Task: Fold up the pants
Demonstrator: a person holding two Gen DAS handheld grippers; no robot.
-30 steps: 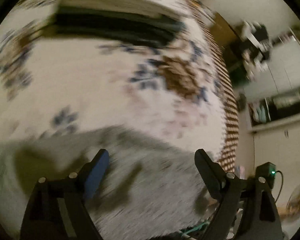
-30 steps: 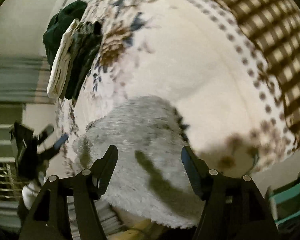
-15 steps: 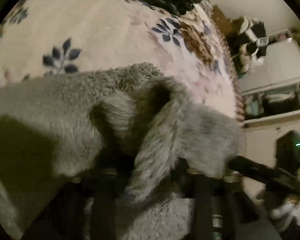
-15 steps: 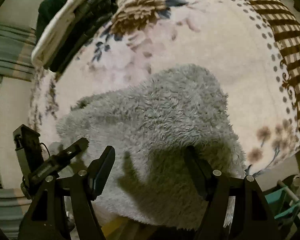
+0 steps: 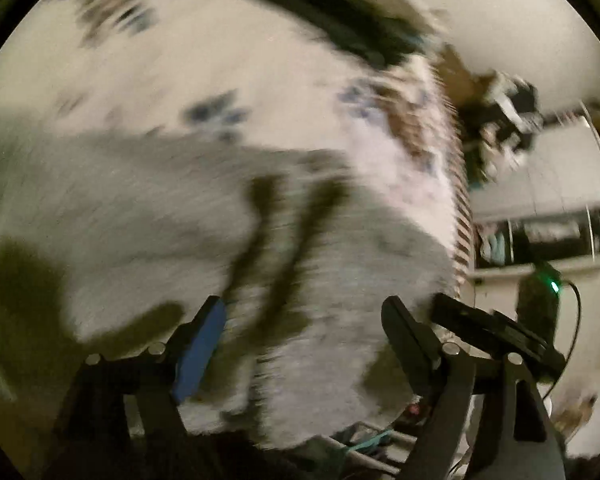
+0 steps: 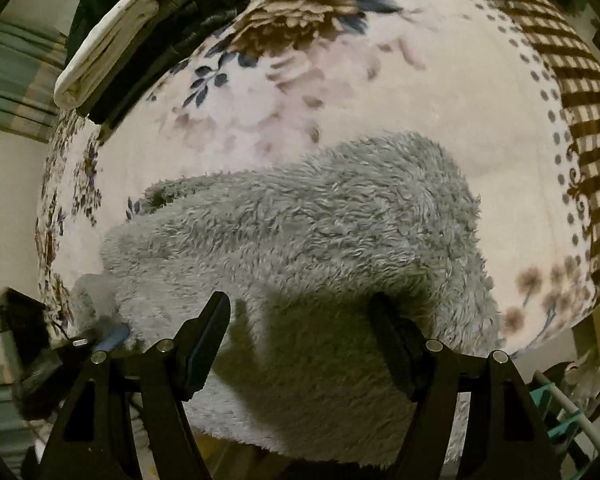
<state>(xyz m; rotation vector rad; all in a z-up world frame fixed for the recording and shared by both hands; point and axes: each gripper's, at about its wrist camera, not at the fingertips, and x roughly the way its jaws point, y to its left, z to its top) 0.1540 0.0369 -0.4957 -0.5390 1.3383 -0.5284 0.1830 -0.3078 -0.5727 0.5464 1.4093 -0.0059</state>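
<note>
Bedding comes first: a cream blanket (image 6: 440, 128) with brown and blue flowers and a brown checked border at 2 o'clock covers the whole surface in the right wrist view. Grey fluffy pants (image 6: 308, 240) lie bunched on it, filling the middle and reaching down to 6 o'clock, where their near edge hangs off the blanket's edge. A pile of folded clothes (image 6: 140, 24), white and dark green, sits at 11 o'clock, well apart from the pants. The right gripper (image 6: 300, 340) hovers just over the pants, fingers spread wide, grasping nothing. The left gripper (image 5: 302, 338), in a blurred view, is likewise released, spread above the pants (image 5: 180, 208).
</note>
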